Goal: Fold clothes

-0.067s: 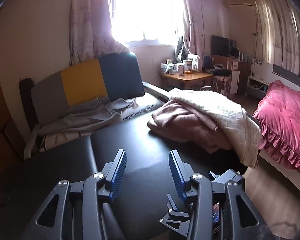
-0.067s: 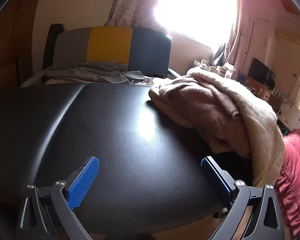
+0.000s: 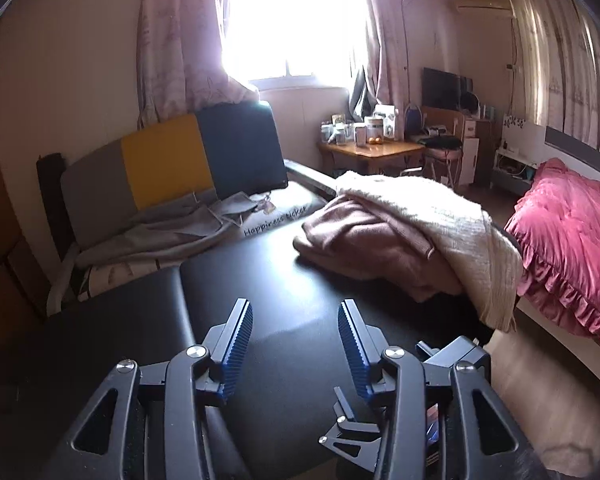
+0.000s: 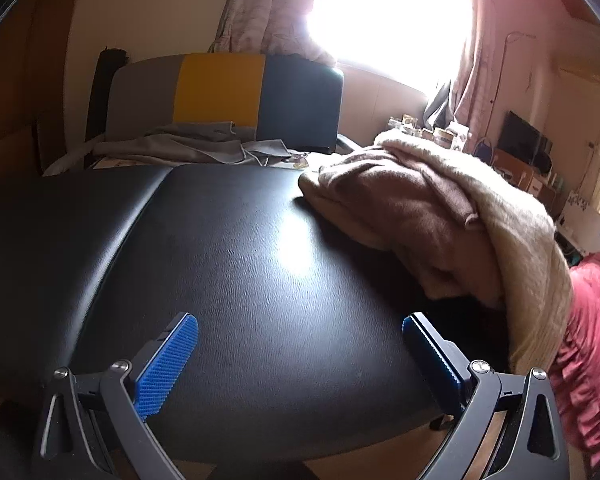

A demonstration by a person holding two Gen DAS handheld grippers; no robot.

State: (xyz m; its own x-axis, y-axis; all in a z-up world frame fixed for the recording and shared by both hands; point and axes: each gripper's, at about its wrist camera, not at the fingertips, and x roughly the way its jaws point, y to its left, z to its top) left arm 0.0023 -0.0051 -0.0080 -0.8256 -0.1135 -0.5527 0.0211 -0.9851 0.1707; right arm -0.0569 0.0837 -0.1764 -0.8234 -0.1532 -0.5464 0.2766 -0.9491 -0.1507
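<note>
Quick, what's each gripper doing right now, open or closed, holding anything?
Left gripper: open, holding nothing.
Right gripper: wide open, holding nothing.

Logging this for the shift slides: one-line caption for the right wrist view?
Open right gripper hovers over black padded table; cream garment draped over brown garment at right.

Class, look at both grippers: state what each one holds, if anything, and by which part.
Nothing is held. The left gripper and right gripper are both open over the bare black table, clear of the clothes pile.
</note>
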